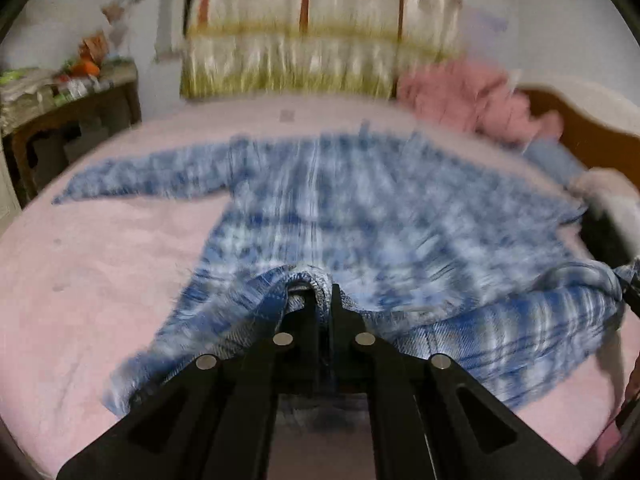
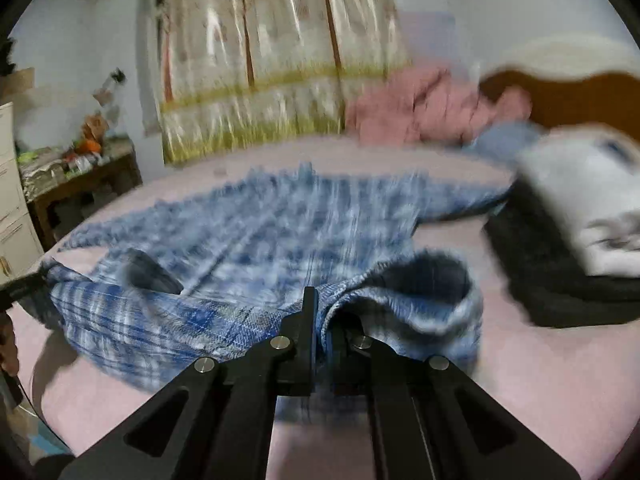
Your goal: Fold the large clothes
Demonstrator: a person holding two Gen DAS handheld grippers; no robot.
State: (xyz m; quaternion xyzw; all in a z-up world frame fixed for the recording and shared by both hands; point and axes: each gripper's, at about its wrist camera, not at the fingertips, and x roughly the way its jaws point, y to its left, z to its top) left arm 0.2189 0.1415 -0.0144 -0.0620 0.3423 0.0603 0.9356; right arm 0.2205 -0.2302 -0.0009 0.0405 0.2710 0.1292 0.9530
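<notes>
A large blue and white plaid shirt [image 1: 360,208] lies spread on the pink bed sheet [image 1: 100,280], sleeves out to both sides, blurred by motion. My left gripper [image 1: 320,292] is shut on the shirt's near hem, which bunches over its fingertips and is raised off the bed. In the right wrist view the same shirt [image 2: 260,224] stretches away, and my right gripper [image 2: 322,304] is shut on another part of the near hem, the cloth curling up in a loop to its right. The hem sags between the two grippers.
A crumpled pink blanket [image 1: 472,96] lies at the far right by the wooden headboard [image 1: 580,120]. A dark folded pile with a white cloth on top [image 2: 580,240] sits at the right. A cluttered wooden side table [image 1: 68,120] stands far left, with a patterned curtain [image 1: 320,40] behind the bed.
</notes>
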